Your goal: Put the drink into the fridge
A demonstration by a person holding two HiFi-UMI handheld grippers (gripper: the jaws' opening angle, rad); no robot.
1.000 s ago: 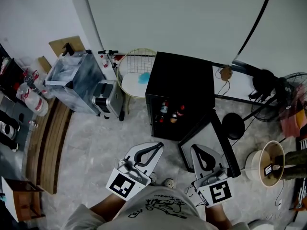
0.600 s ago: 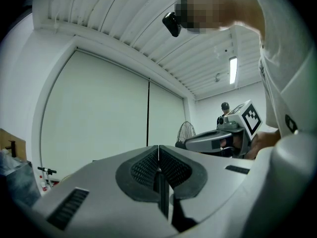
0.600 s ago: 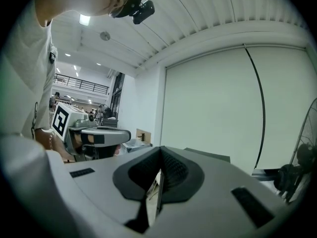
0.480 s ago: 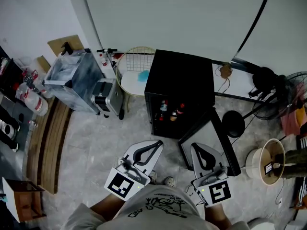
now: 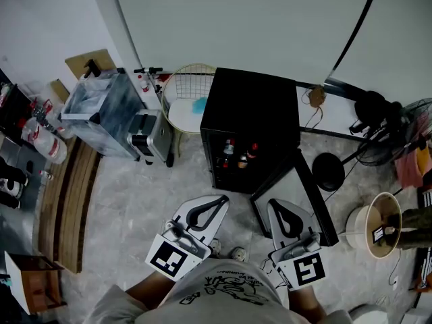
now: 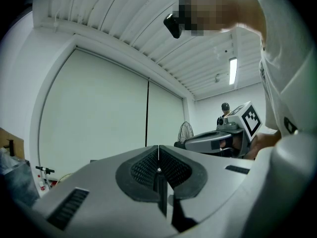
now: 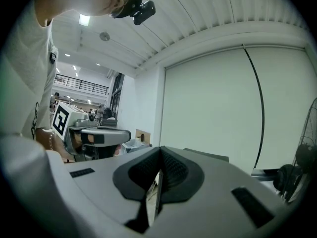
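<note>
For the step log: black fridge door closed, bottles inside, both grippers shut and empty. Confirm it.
The door is wrong: the head view shows the fridge door swung open. The rest holds: bottles inside, left gripper and right gripper shut and empty.

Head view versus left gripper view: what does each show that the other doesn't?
Only the head view: the black fridge, its door open, bottles inside. Only the left gripper view: the ceiling light, and the left gripper's jaws up close, shut with nothing between them. Both: the right gripper and the pale wall.
</note>
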